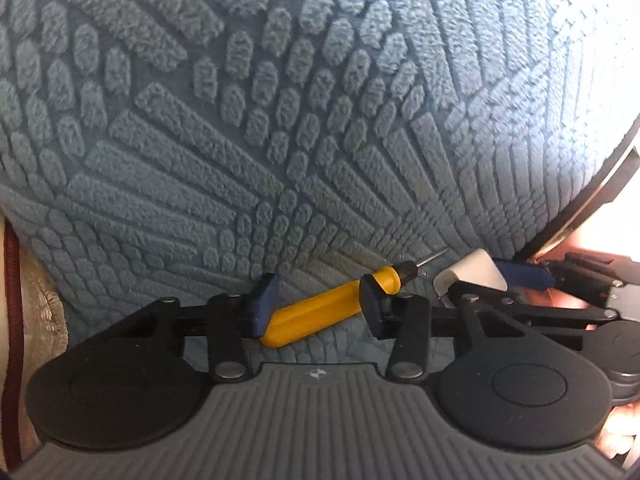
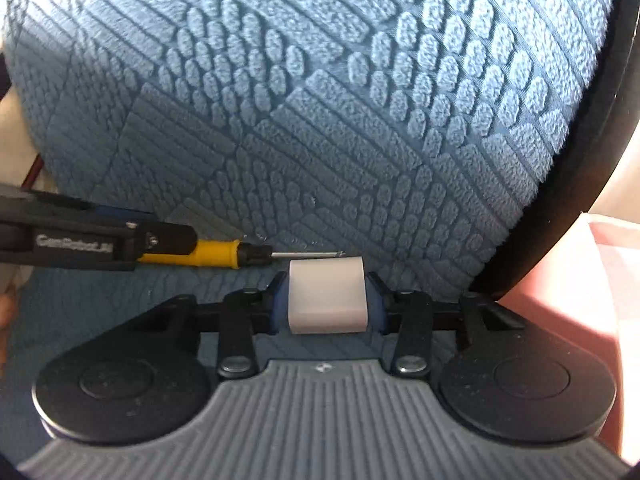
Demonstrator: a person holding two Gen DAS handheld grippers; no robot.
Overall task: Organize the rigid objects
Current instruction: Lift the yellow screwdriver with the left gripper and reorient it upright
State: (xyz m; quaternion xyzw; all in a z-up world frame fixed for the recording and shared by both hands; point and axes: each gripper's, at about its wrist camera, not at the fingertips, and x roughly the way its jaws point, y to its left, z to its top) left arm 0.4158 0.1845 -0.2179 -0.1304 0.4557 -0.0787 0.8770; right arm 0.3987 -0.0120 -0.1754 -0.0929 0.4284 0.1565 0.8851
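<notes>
A yellow-handled screwdriver (image 1: 320, 312) lies on the blue textured mat (image 1: 280, 140), tip pointing right. My left gripper (image 1: 318, 306) is open with its jaws on either side of the handle, not closed on it. The screwdriver also shows in the right wrist view (image 2: 216, 255), its metal shaft pointing toward a white block (image 2: 327, 300). My right gripper (image 2: 327, 302) is shut on this white block, low over the mat. The block and the right gripper (image 1: 500, 276) also appear at the right of the left wrist view.
The mat (image 2: 320, 100) covers a round surface with a dark rim (image 2: 580, 160). A pink surface (image 2: 580, 280) lies beyond the rim on the right. A beige fabric with a red cord (image 1: 12, 320) lies at the left edge.
</notes>
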